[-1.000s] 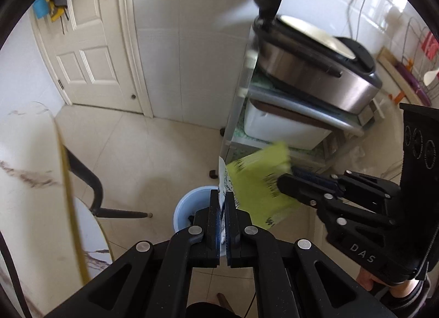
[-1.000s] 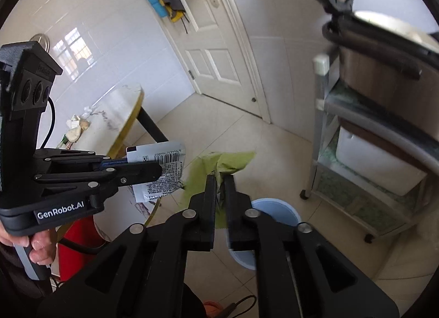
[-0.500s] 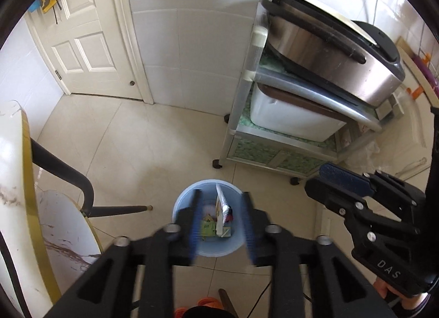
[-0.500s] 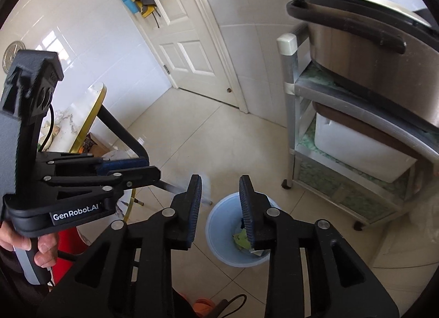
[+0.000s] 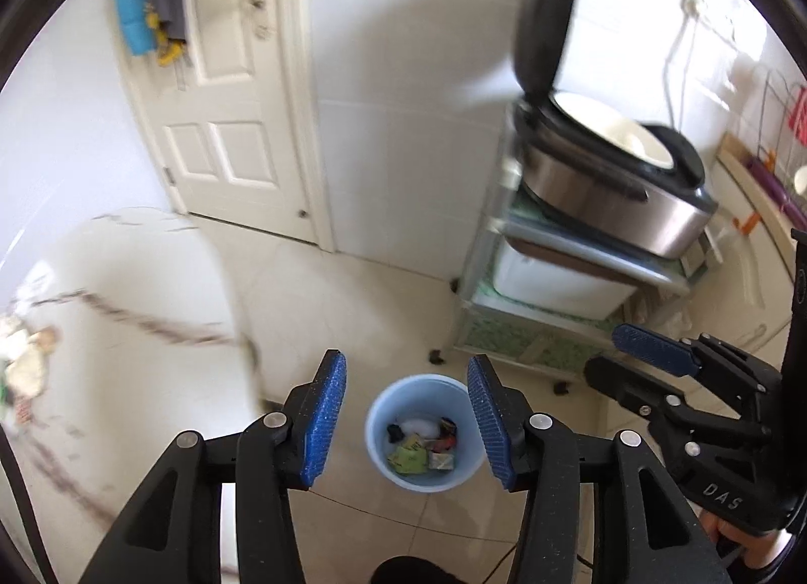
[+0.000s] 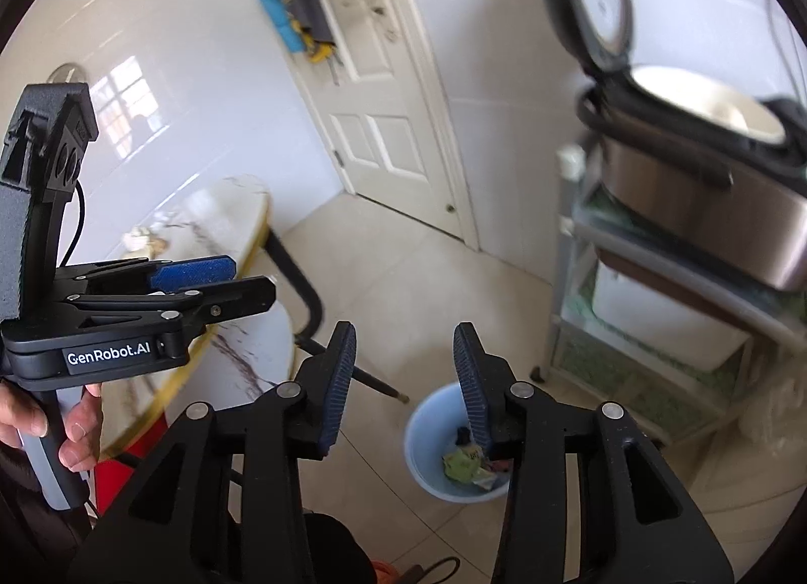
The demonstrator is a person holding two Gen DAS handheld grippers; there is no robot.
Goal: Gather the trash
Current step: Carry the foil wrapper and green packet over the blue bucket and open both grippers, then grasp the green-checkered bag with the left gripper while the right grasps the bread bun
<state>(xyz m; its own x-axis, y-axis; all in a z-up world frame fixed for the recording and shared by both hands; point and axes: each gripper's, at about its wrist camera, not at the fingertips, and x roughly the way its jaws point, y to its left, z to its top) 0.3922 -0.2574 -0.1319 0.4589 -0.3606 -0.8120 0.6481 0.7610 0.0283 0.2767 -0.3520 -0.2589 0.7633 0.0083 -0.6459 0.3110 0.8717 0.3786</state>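
Note:
A light blue bin (image 5: 374, 415) stands on the tiled floor below both grippers, with a green wrapper (image 5: 407, 456) and other scraps inside. My left gripper (image 5: 406, 361) hangs above it, jaws opening, nothing between the blue pads. The right gripper (image 5: 606, 350) shows at the right, also with nothing in it. In the right wrist view my right gripper (image 6: 404, 331) is above the bin (image 6: 427, 477), jaws opening and empty; one finger hides part of the green wrapper (image 6: 460, 464). The left gripper (image 6: 252, 280) is at the left, held by a hand (image 6: 75, 427).
A marble table with a gold edge (image 6: 229, 231) and black leg (image 6: 308, 302) is left of the bin; crumpled scraps (image 5: 25, 357) lie on it. A metal rack (image 5: 555, 327) with an open rice cooker (image 5: 610, 190) stands right. A white door (image 5: 227, 105) is behind.
Both grippers were shut on wrappers over the bin, left on a white one, right on a green one. They let go, the wrappers dropped in, and both grippers rose with jaws spreading.

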